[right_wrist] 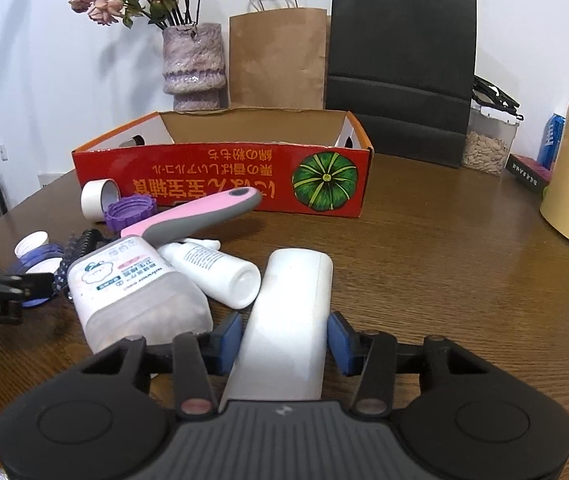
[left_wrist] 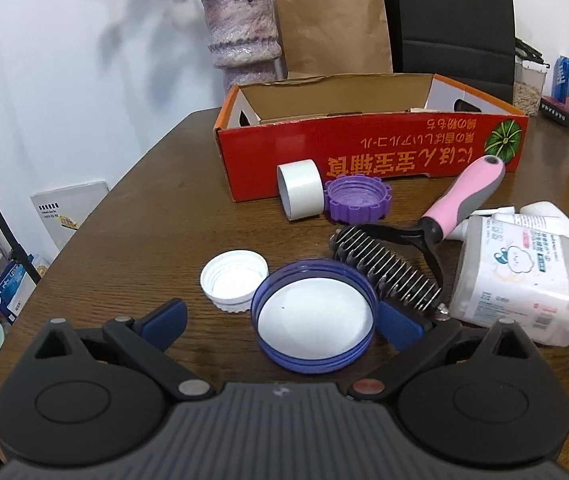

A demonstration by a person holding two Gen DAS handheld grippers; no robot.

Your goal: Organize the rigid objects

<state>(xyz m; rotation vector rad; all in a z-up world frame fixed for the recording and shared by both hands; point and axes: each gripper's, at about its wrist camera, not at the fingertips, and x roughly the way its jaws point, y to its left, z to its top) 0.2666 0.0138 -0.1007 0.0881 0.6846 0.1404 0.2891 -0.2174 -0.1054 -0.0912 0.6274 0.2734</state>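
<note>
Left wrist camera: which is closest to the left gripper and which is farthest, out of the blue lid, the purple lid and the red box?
From the left gripper:
1. Blue lid, right between its fingers.
2. Purple lid, farther back on the table, beside the tape roll.
3. Red box, behind the purple lid, farthest.

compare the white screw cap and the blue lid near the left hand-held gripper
The small white ribbed plastic screw cap is all white; the round blue plastic lid is wider, with a white liner inside a blue rim. The blue lid lies between the open left hand-held gripper fingers; the white cap lies outside them. Both lie open side up.
</note>
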